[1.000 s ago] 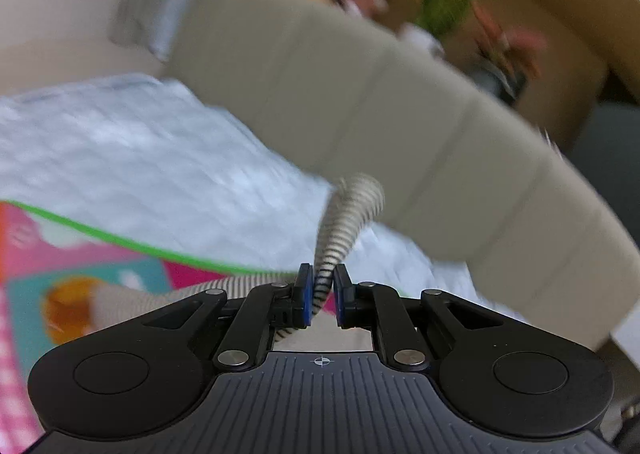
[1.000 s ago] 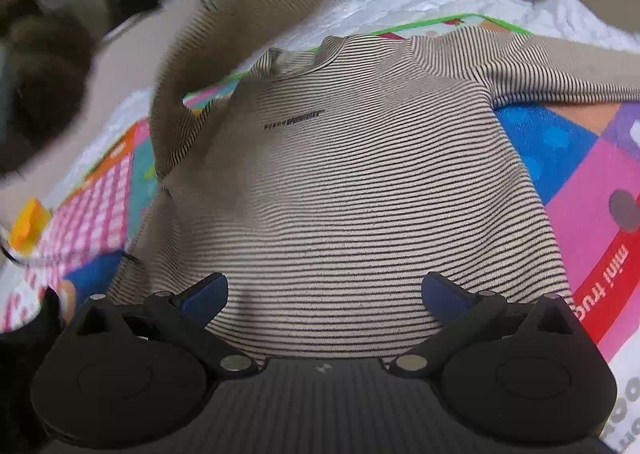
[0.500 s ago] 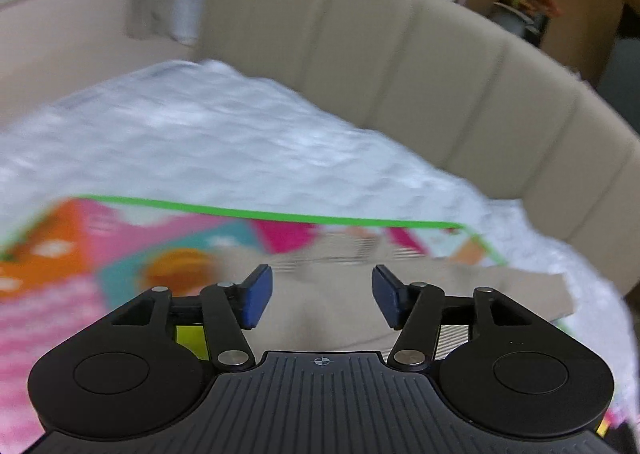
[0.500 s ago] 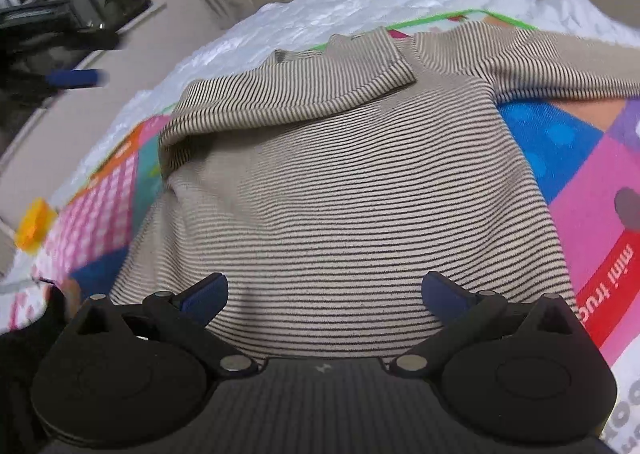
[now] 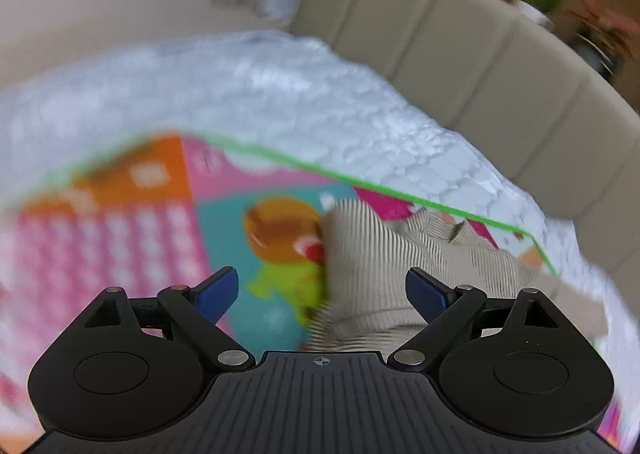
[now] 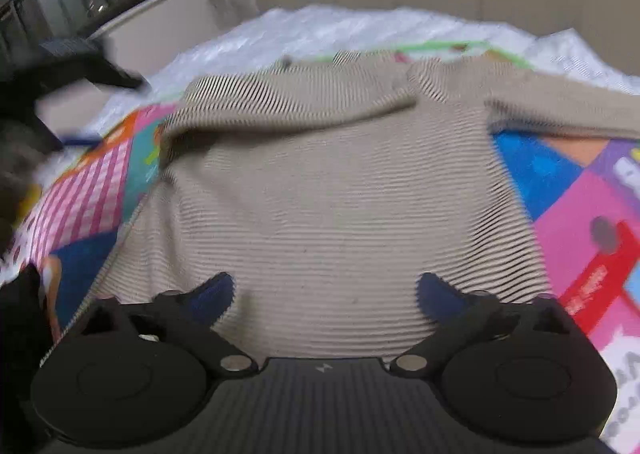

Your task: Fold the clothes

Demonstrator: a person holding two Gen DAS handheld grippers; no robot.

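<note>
Mat under striped top, neck facing away.

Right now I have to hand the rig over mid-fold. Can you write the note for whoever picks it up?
Left claw: open, empty, above the shirt's left edge.
Right claw: open, empty, hovering over the shirt's lower body.
The beige long-sleeved shirt with thin dark stripes lies flat on the colourful patchwork play mat, which sits on the white textured bedspread.
Done: the left sleeve is folded across the chest.
Left: the right sleeve is stretched out to the side and needs folding in. After that, probably fold the body up from the hem.
</note>
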